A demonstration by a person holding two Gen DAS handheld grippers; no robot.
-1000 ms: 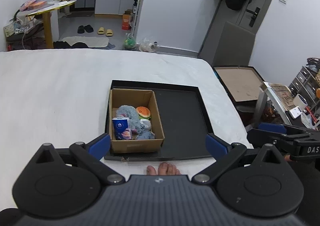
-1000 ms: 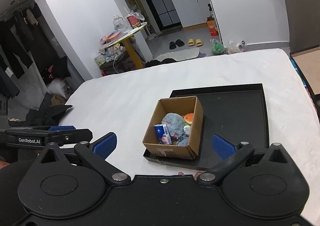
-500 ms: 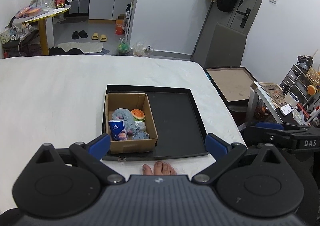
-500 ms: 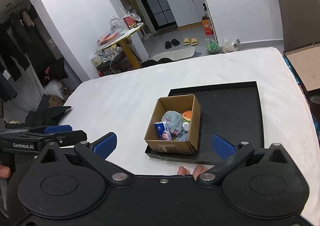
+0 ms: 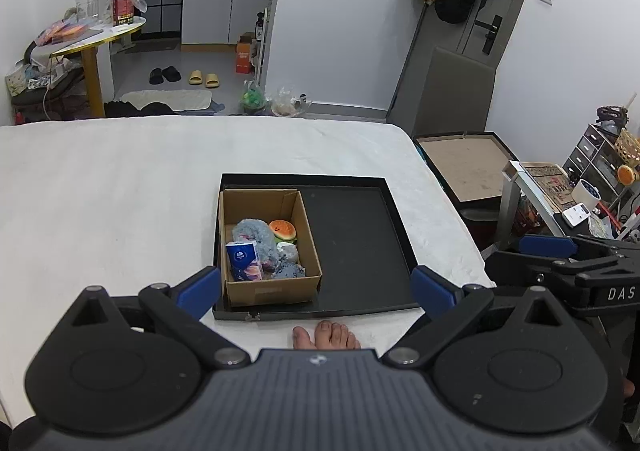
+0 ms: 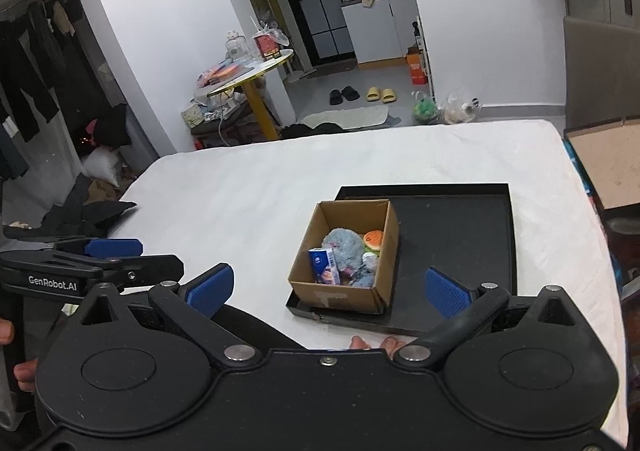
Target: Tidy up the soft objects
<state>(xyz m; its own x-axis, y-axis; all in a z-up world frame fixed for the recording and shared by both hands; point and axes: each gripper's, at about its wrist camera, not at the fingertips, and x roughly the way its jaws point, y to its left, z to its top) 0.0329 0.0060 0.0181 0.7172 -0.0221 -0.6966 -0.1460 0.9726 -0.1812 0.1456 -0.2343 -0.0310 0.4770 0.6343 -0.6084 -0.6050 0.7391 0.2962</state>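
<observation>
A cardboard box (image 5: 272, 291) stands in the left half of a black tray (image 5: 360, 247) on the white bed. Inside lie a grey-blue plush (image 5: 254, 231), an orange burger toy (image 5: 283, 229), a blue tissue pack (image 5: 243, 261) and a small pale toy (image 5: 289, 251). The box (image 6: 336, 295) and tray (image 6: 456, 239) also show in the right wrist view. My left gripper (image 5: 316, 287) is open and empty, held above the tray's near edge. My right gripper (image 6: 328, 289) is open and empty, held back from the box.
The white bed (image 5: 112, 187) spreads wide to the left of the tray. A bare foot (image 5: 326, 335) rests at the near edge. An open flat box (image 5: 464, 167) and shelves (image 5: 596, 167) stand to the right of the bed. A round table (image 6: 248, 71) stands beyond the bed.
Both grippers have drawn back and up from the box, which looks smaller and farther away. The jaws stay open. The box's contents have not moved.
</observation>
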